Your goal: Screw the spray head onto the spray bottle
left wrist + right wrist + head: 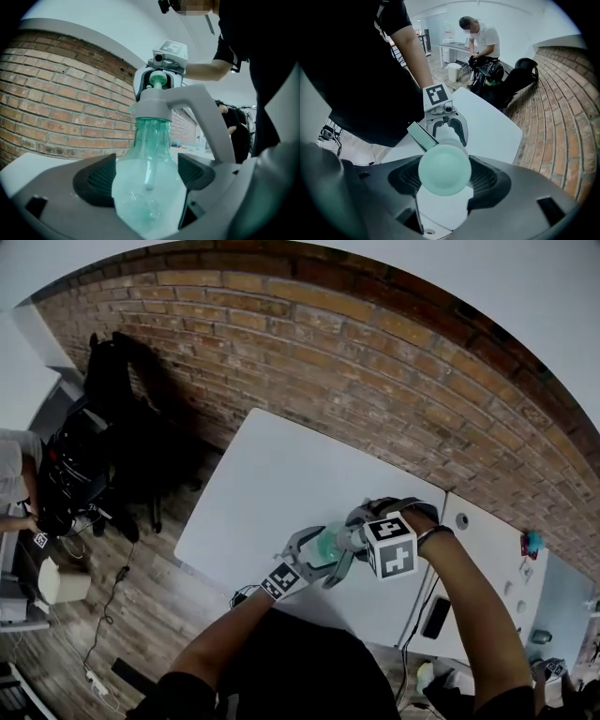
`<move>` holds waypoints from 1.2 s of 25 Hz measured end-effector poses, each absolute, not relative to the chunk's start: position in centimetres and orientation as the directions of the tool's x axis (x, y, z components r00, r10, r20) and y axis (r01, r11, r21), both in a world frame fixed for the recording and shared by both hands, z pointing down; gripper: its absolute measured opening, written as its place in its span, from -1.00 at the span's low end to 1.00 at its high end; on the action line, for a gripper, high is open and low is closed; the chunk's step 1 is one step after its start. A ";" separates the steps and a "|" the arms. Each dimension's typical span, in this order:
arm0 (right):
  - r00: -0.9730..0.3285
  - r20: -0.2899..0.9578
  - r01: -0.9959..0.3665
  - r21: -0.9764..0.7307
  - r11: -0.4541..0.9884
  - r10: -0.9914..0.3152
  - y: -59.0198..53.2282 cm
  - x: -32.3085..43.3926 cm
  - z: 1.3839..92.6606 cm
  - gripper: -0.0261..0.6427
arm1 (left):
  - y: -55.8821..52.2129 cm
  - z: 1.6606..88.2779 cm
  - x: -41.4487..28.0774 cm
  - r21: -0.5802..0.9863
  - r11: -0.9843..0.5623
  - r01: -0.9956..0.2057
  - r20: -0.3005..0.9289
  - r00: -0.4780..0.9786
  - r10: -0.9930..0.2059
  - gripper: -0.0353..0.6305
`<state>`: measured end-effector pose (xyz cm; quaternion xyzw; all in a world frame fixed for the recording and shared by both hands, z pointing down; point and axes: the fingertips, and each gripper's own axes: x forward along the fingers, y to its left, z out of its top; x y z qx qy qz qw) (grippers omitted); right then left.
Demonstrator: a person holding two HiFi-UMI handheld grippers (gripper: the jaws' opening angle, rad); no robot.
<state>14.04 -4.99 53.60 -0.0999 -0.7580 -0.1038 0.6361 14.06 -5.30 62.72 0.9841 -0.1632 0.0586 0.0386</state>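
Bottle, translucent green, sits clamped in left hand-held gripper; right hand-held gripper pinches its pale spray head.

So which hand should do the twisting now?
Probably the right. The right gripper points down on the spray head with its fingers around the top, ready to turn. The left gripper is busy holding the spray bottle by its body.
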 end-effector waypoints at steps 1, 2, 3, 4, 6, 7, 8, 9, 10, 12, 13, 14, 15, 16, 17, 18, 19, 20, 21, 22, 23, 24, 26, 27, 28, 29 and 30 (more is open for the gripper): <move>-0.168 0.986 0.282 0.030 0.959 0.019 -4.9 14.0 53.6 -0.12 | -5.1 62.9 13.8 0.054 -0.945 -0.324 0.129 0.940 -0.315 0.29; -0.168 0.986 0.281 0.031 0.959 0.018 -4.9 14.0 53.6 -0.12 | -5.0 63.1 13.6 0.053 -0.945 -0.324 0.130 0.940 -0.315 0.30; -0.169 0.985 0.280 0.033 0.960 0.016 -4.9 13.8 53.6 -0.12 | -4.9 63.4 13.3 0.054 -0.944 -0.326 0.130 0.939 -0.317 0.31; -0.169 0.985 0.279 0.034 0.960 0.015 -4.9 13.7 53.7 -0.12 | -4.8 63.6 13.0 0.058 -0.943 -0.328 0.129 0.939 -0.319 0.33; -0.163 0.987 0.278 0.034 0.960 0.012 -4.8 13.7 53.7 -0.12 | -4.5 64.2 12.8 0.059 -0.943 -0.327 0.132 0.939 -0.318 0.36; -0.158 0.987 0.277 0.034 0.960 0.011 -4.8 13.7 53.7 -0.12 | -4.3 64.6 12.8 0.050 -0.946 -0.320 0.142 0.940 -0.311 0.39; -0.153 0.988 0.277 0.034 0.960 0.009 -4.8 13.7 53.7 -0.12 | -4.1 65.1 12.8 0.039 -0.950 -0.310 0.155 0.941 -0.301 0.41; -0.150 0.989 0.277 0.035 0.960 0.007 -4.8 13.7 53.7 -0.12 | -3.9 65.7 12.7 0.032 -0.954 -0.299 0.169 0.942 -0.290 0.42; -0.148 0.989 0.278 0.036 0.960 0.006 -4.8 13.7 53.7 -0.12 | -3.7 66.2 12.5 0.028 -0.957 -0.290 0.183 0.942 -0.280 0.44; -0.146 0.989 0.274 0.034 0.961 0.007 -4.8 13.7 53.7 -0.12 | -3.5 67.1 12.6 0.025 -0.961 -0.276 0.199 0.943 -0.266 0.47; -0.146 0.989 0.269 0.033 0.963 0.007 -4.7 13.7 53.7 -0.12 | -3.6 67.4 12.7 0.026 -0.961 -0.274 0.199 0.944 -0.263 0.48; -0.147 0.989 0.263 0.032 0.964 0.008 -4.8 13.7 53.7 -0.12 | -3.7 67.5 12.8 0.028 -0.961 -0.275 0.195 0.944 -0.265 0.49; -0.148 0.989 0.258 0.031 0.966 0.007 -4.8 13.7 53.7 -0.12 | -3.9 67.7 13.0 0.032 -0.960 -0.280 0.189 0.944 -0.269 0.49; -0.148 0.989 0.254 0.032 0.967 0.007 -4.9 13.6 53.7 -0.12 | -4.1 67.8 13.1 0.036 -0.958 -0.284 0.181 0.945 -0.273 0.49; -0.147 0.989 0.252 0.032 0.967 0.006 -4.9 13.6 53.7 -0.12 | -4.3 67.8 13.2 0.041 -0.957 -0.286 0.174 0.946 -0.275 0.49; -0.145 0.989 0.249 0.032 0.968 0.005 -4.9 13.6 53.7 -0.12 | -4.4 67.9 13.3 0.046 -0.958 -0.285 0.166 0.947 -0.274 0.51; -0.143 0.990 0.245 0.032 0.969 0.004 -4.9 13.6 53.6 -0.12 | -4.5 67.9 13.4 0.050 -0.958 -0.282 0.159 0.949 -0.271 0.52; -0.142 0.990 0.240 0.031 0.970 0.003 -4.9 13.7 53.6 -0.12 | -4.5 67.9 13.4 0.054 -0.959 -0.279 0.154 0.951 -0.268 0.52; -0.143 0.990 0.235 0.031 0.972 0.003 -4.9 13.7 53.6 -0.12 | -4.4 67.9 13.4 0.057 -0.959 -0.276 0.149 0.953 -0.266 0.52; -0.146 0.989 0.230 0.032 0.973 0.002 -4.9 13.7 53.6 -0.12 | -4.4 67.9 13.5 0.058 -0.960 -0.273 0.146 0.954 -0.262 0.52; -0.150 0.989 0.225 0.032 0.974 0.002 -4.9 13.7 53.6 -0.12 | -4.4 67.9 13.5 0.058 -0.961 -0.270 0.143 0.955 -0.259 0.52; -0.155 0.988 0.218 0.032 0.975 0.002 -4.9 13.7 53.7 -0.12 | -4.4 68.0 13.5 0.058 -0.962 -0.267 0.141 0.956 -0.257 0.52; -0.169 0.986 0.195 0.033 0.980 0.000 -4.9 13.7 53.7 -0.12 | -4.4 68.0 13.5 0.059 -0.963 -0.263 0.137 0.958 -0.253 0.52; -0.178 0.984 0.182 0.034 0.983 -0.001 -4.9 13.7 53.7 -0.12 | -4.3 68.0 13.5 0.060 -0.963 -0.263 0.136 0.958 -0.253 0.52; -0.188 0.982 0.168 0.034 0.985 -0.002 -4.9 13.7 53.7 -0.12 | -4.3 68.0 13.5 0.060 -0.963 -0.263 0.134 0.958 -0.254 0.52; -0.198 0.980 0.153 0.033 0.988 -0.003 -4.9 13.7 53.7 -0.12 | -4.3 68.0 13.5 0.059 -0.963 -0.265 0.133 0.958 -0.255 0.52; -0.207 0.978 0.136 0.033 0.990 -0.004 -4.9 13.7 53.7 -0.12 | -4.4 68.0 13.5 0.058 -0.962 -0.266 0.132 0.957 -0.257 0.52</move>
